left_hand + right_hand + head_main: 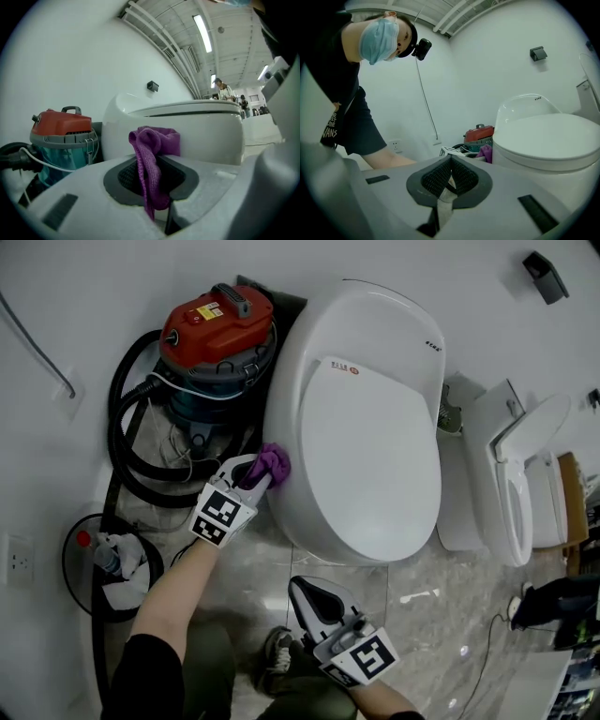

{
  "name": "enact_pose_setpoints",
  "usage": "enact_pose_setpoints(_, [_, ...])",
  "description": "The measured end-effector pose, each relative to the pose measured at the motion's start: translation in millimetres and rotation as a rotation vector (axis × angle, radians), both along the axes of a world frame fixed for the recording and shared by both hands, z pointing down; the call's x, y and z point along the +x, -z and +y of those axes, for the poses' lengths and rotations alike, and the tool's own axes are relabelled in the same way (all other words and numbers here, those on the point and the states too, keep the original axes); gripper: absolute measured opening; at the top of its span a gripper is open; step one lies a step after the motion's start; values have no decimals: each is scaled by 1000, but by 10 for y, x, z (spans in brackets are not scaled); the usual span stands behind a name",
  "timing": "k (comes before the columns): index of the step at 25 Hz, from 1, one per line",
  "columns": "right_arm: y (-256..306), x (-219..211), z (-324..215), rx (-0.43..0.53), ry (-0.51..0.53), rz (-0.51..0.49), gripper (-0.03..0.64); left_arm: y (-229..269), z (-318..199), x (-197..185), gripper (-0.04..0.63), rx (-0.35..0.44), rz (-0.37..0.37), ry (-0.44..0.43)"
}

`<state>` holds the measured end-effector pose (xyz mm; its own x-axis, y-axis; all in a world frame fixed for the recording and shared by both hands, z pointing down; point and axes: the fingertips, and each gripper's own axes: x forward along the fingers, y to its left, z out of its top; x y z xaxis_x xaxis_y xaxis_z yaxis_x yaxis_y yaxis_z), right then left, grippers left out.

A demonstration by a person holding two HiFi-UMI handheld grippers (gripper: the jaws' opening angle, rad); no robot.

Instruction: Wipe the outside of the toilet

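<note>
A large white toilet [366,427] with its lid down fills the middle of the head view. My left gripper [253,474] is shut on a purple cloth [271,464] and presses it against the bowl's left outer side. In the left gripper view the cloth [152,159] hangs bunched between the jaws, with the toilet's side [201,131] right behind it. My right gripper [305,592] hovers low in front of the bowl, shut and holding nothing. The right gripper view has the gripper [450,161], the toilet [548,140] at right and the cloth [486,152] beyond.
A red-topped vacuum cleaner [216,334] with a black hose stands against the wall, left of the toilet. A black bin [108,563] holding a spray bottle and rags sits at the lower left. A second toilet [511,484] stands to the right. My shoe [277,652] rests on the marble floor.
</note>
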<state>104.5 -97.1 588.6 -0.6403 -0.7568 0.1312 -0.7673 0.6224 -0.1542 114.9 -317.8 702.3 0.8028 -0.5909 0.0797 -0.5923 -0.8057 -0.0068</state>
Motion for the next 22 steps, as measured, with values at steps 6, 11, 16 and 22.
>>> enact_pose_setpoints(6, [-23, 26, 90, -14, 17, -17, 0, 3, -653, -71, 70, -18, -65, 111])
enact_pose_setpoints(11, [-222, 153, 228, -74, 0, 63, 0, -78, -1006, -121, 63, -106, 26, 227])
enact_pose_setpoints(16, [-130, 125, 215, -45, -9, 32, 0, -42, -865, -202, 64, -69, 76, 250])
enact_pose_setpoints(22, [-62, 51, 148, -31, -11, -15, 0, -39, -213, -283, 65, 28, 134, 81])
